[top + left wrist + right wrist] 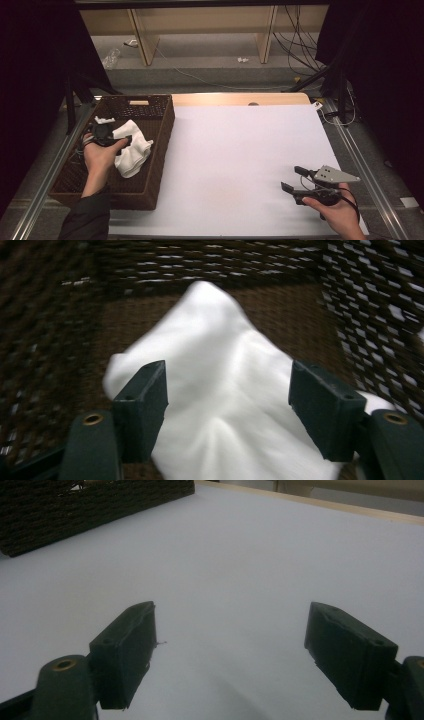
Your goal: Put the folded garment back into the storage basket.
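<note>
We hold our left gripper (131,140) inside the dark wicker basket (161,145) that sits along the left edge of the tabletop (235,165), toward the near left corner. A crumpled white cloth (134,152) lies in the basket, against its right wall and about midway along its length. In the left gripper view the jaws stand spread wide on either side of the white cloth (220,390), which bulges up between them against the woven floor and walls of the basket (360,305); we cannot tell whether either jaw touches the fabric. A second small white piece (103,120) shows in the basket near its far left corner. Our right gripper (294,180) hovers low near the near right corner of the tabletop, well apart from the basket, its jaws spread open and pointing left across the white surface. In the right gripper view these jaws frame bare white tabletop (240,565), with the basket (90,505) far off at the upper left.
</note>
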